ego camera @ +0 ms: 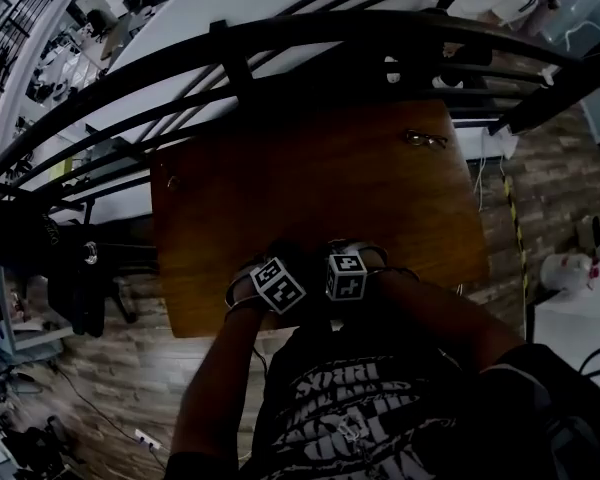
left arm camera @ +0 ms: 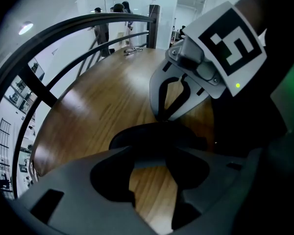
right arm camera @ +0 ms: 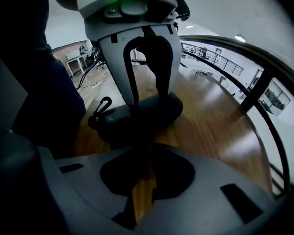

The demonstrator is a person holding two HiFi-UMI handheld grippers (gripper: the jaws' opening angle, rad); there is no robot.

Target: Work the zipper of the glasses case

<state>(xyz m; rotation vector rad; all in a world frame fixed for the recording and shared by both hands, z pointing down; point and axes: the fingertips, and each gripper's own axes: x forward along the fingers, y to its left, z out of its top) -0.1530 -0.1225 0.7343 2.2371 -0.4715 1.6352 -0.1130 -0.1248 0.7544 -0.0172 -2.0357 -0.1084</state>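
Right gripper view: your left gripper [right arm camera: 147, 101] clamps glasses case [right arm camera: 118, 124] at near edge of table [right arm camera: 210, 126], bracing it. Your right gripper [right arm camera: 146, 151] has jaws nearly together at case rim, presumably pinching zipper pull; too dark to confirm.

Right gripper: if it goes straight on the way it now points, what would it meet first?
The glasses case, most likely. It lies directly ahead of the right gripper, whose shut jaws seem to touch its near edge, though depth is unclear. The left gripper clamps it from above.
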